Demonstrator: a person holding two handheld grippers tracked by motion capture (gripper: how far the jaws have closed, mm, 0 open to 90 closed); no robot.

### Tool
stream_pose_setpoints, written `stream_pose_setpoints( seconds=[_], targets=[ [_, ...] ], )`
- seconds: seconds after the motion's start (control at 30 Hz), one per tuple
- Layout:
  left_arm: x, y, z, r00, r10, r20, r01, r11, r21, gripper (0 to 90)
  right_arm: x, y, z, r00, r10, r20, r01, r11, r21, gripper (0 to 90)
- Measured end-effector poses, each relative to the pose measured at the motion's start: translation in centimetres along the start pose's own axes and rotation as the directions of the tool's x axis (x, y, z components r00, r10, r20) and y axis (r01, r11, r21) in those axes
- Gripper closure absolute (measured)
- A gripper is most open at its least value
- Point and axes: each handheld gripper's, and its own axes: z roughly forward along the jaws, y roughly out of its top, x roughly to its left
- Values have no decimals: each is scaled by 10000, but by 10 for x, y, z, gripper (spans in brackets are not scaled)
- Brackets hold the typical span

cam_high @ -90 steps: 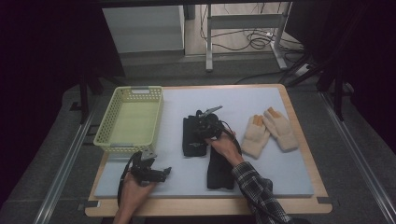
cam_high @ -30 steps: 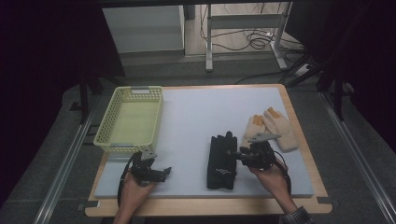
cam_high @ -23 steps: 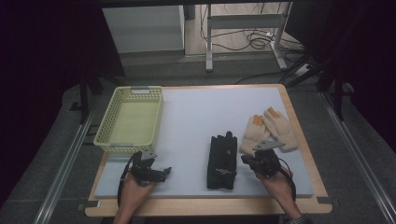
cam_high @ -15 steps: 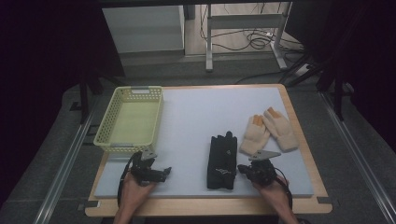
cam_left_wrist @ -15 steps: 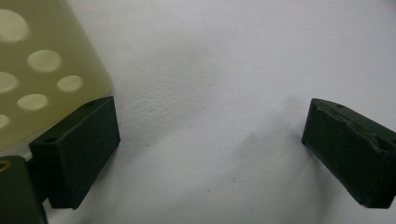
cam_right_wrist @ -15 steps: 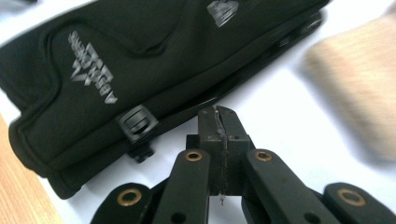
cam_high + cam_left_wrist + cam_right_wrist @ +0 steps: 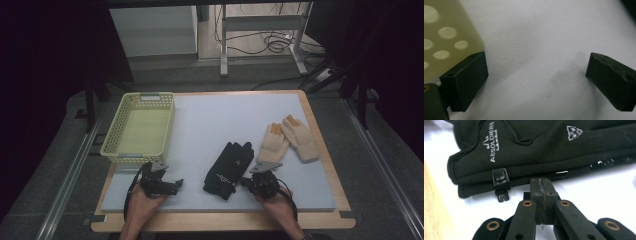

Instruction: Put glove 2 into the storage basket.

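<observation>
While both hands rested near the table's front edge [image 7: 220,221], most of the pale mat [image 7: 220,120] behind them lay bare, giving open room between the yellow basket [image 7: 140,127] at the left rear and the tan gloves [image 7: 289,141] near the right edge. The stacked black gloves [image 7: 229,168] lay toward the front middle of the mat, cuffs nearest the person, well apart from the basket. The left gripper [image 7: 172,184] sat just in front of the basket's near corner, its jaws spread wide over bare mat. The right gripper [image 7: 247,182] lay just beside the black gloves' cuff edge, its jaws pressed together on nothing; its own view showed the tips close against that edge. Compared with a second before, the right gripper had come down toward the front edge, its jaws having just closed, while the black gloves and the left gripper kept their places.
</observation>
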Motion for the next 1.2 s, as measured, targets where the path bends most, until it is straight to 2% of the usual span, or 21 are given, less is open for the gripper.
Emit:
stream_pose_setpoints(
  seconds=[0.17,0.27,0.33,0.43,0.5,0.63,0.8,1.03,1.13,1.2],
  targets=[
    [-1,1,0,10000,61,-69,-61,10000,71,39,12,7,8,9972,-514,536,509,9987,99,883],
    [-1,1,1,10000,18,-69,-18,10000,18,39,14,6,11,9976,-361,587,368,9993,-110,883],
    [-1,0,1,10000,17,-75,-17,10000,-1,39,14,6,11,9974,-446,565,452,9989,-110,868],
    [-1,0,0,10000,-9,-64,9,10000,-28,41,9,6,8,10000,-74,57,74,9999,-99,798],
    [0,0,1,10000,-32,-39,32,10000,-19,40,5,5,1,9997,-125,197,129,9997,-192,764],
    [0,0,1,10000,-33,-29,33,10000,-19,40,-9,-1,-13,9987,-56,511,62,9999,-117,682],
    [0,0,1,10000,-37,-24,37,10000,-26,39,-28,-17,-37,9935,254,1106,-227,9994,-261,607],
    [0,0,1,10000,-43,-21,43,10000,-19,39,-59,-37,-62,9732,826,2146,-726,9959,-539,497],
    [0,0,1,10000,-44,-19,44,10000,-17,39,-68,-41,-67,9646,1030,2428,-903,9939,-631,439],
    [0,0,1,10000,-44,-20,43,10000,-21,39,-72,-43,-67,9603,946,2623,-816,9949,-601,401]
  ],
)
